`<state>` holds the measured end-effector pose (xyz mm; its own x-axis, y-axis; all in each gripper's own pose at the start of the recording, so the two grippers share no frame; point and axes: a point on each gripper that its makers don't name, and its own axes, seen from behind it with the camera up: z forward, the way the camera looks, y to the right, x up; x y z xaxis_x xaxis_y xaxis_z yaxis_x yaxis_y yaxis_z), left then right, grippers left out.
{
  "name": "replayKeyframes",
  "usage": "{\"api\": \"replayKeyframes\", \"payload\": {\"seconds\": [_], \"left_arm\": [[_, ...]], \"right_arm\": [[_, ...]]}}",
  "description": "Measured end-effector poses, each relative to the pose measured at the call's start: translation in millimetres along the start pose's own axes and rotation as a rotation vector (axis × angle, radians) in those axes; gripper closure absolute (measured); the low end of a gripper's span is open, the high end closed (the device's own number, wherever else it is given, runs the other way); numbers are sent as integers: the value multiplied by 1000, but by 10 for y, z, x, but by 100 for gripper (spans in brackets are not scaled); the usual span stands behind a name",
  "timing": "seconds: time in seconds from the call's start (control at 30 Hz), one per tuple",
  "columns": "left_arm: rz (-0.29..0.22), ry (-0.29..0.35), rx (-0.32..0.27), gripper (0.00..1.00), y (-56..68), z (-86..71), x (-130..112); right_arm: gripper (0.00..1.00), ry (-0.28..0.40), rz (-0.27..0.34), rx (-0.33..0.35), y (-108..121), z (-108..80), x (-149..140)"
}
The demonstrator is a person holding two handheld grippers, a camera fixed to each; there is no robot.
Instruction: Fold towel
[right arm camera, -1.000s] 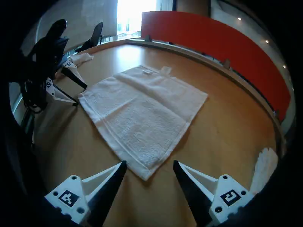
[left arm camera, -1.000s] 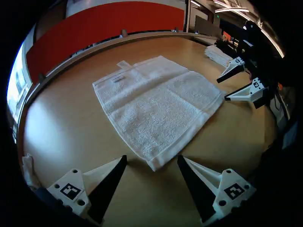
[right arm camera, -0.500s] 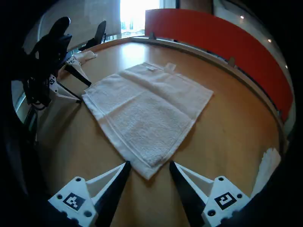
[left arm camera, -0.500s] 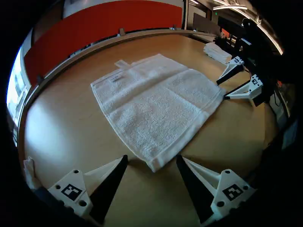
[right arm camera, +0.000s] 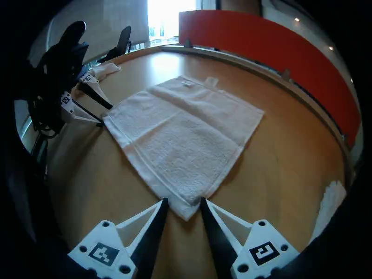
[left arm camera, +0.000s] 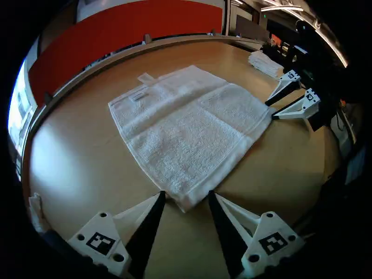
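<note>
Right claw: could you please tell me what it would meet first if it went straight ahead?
Probably the near corner of the towel, which lies just ahead of the right claw; exact depth is unclear.

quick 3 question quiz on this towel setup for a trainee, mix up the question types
1. True or false: the towel lies crumpled in a heap on the table.
2. What sits between the fingers of the left claw? A) a towel corner B) a cup C) nothing
3. Fill the gap: the partition behind the table is ___.

Key: 1 false, it lies flat; 2 A; 3 red.
</note>
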<state>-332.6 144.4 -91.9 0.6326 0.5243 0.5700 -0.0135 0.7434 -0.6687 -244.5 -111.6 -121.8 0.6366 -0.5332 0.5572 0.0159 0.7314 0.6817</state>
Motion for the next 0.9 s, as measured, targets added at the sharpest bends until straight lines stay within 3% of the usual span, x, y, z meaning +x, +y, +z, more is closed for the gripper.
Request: {"api": "replayKeyframes", "payload": {"seconds": [0.2, 0.33, 0.9], "left_arm": [[-15, -5, 14, 59, -14, -12, 18], [-34, -8, 33, 78, -62, -19, 29], [-108, 8, 32, 84, -59, -130, 157]], "right_arm": [[76, -1, 8, 4, -7, -6, 5], [81, 1, 11, 18, -51, 0, 25], [84, 52, 27, -12, 17, -107, 265]]}}
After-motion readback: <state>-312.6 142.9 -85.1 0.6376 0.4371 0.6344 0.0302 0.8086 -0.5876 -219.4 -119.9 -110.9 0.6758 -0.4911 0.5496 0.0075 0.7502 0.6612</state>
